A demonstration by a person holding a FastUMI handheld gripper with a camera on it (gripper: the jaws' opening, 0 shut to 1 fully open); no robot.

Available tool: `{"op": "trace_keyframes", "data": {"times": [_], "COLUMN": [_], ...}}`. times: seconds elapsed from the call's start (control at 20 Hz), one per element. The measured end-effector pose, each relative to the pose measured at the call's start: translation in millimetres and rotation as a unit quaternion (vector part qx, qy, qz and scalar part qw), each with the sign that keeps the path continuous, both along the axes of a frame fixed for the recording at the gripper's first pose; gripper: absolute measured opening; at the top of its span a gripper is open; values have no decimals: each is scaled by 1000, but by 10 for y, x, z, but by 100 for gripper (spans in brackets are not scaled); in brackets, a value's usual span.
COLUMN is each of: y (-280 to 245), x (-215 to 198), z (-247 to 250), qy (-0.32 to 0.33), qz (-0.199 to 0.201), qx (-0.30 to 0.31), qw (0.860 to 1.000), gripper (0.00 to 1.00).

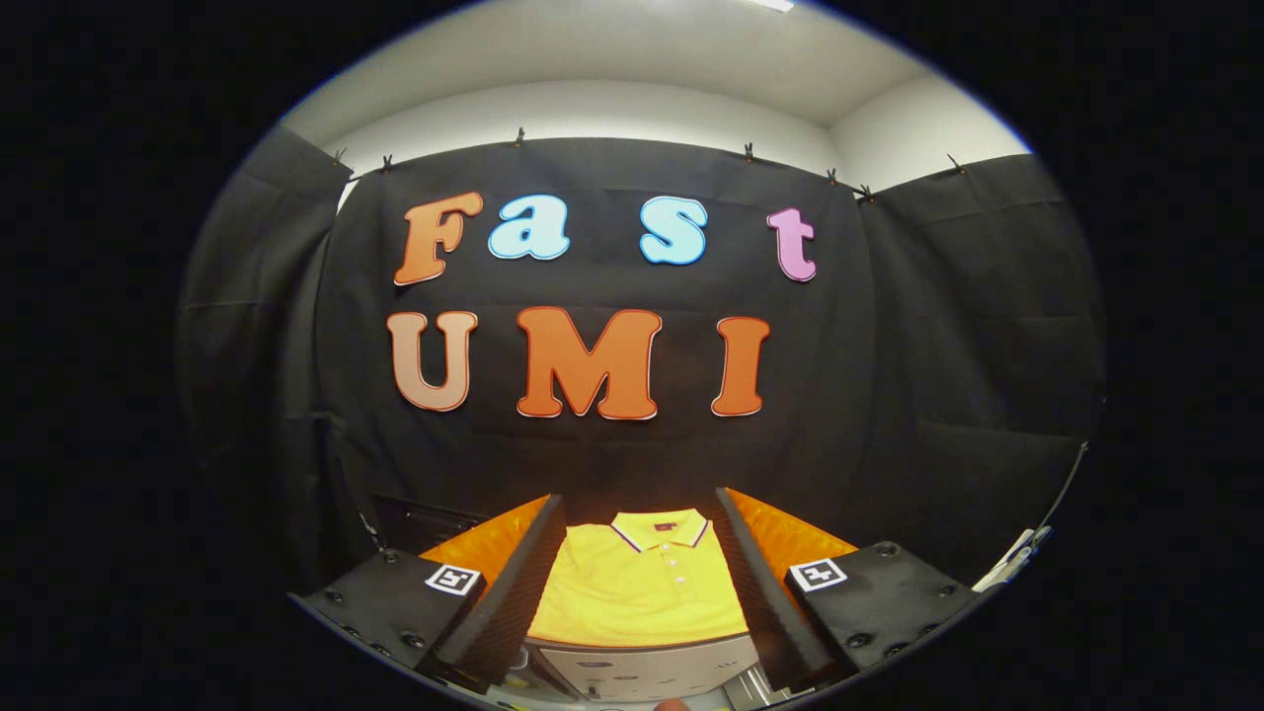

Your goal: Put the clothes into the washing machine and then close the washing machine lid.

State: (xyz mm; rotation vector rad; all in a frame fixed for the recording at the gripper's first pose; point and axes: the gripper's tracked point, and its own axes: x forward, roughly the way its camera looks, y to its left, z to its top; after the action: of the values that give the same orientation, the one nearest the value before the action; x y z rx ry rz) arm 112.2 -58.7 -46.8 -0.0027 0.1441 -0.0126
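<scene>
the gripper (637, 583) hangs with its fingers spread wide, touching nothing. between them and just ahead lies a yellow polo shirt (640, 592), flat on an orange surface (790, 538), collar away toward the black cloth wall (938, 395), long axis running straight ahead. a pale grey panel (642, 670) sits below its hem. white walls and ceiling rise beyond.

I see a yellow polo shirt (640, 592) lying flat, collar away from me, low in the middle of the frame. It rests on a pale grey top (642, 667) whose front edge shows just beneath the shirt's hem.

My gripper (637, 583) is spread wide, the shirt showing between my fingers.
</scene>
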Motion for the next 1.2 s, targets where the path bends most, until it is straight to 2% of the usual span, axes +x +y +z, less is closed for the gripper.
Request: {"op": "trace_keyframes", "data": {"times": [0.4, 0.65, 0.95, 1.2], "y": [-437, -511, -699, -777], "x": [1158, 1782, 2310, 2439], "z": [-606, -1124, -1934, -2547], "qy": [63, 117, 204, 295], "qz": [-3, 5, -6, 0], "qx": [-7, -3, 28, 28], "qw": [998, 993, 979, 955], "gripper": [98, 98, 98, 99]}}
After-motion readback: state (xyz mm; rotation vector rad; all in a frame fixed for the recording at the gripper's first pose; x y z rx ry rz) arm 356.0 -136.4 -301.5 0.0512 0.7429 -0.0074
